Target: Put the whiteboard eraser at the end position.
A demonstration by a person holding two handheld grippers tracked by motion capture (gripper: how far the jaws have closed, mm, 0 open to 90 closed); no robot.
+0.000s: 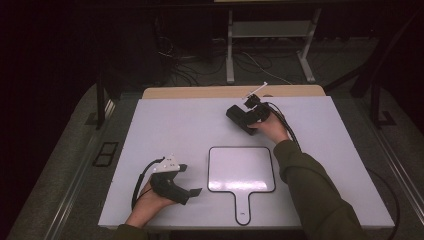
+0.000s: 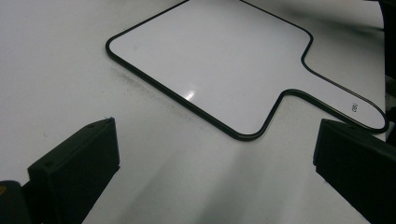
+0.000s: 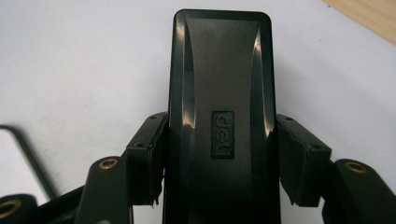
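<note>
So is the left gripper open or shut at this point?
Open. In its own view the left gripper has its two black jaws far apart with bare table between them; the whiteboard lies ahead.

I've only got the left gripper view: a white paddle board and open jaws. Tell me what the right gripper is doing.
Observer: The right gripper is shut on a black eraser, one jaw on each long side.
Operator: Say where it is.
Observer: In the high view it is at the far side of the white table, beyond the paddle board, near the wooden strip.
Operator: Report any marking on it.
Observer: Its top carries an embossed "deli" label.
</note>
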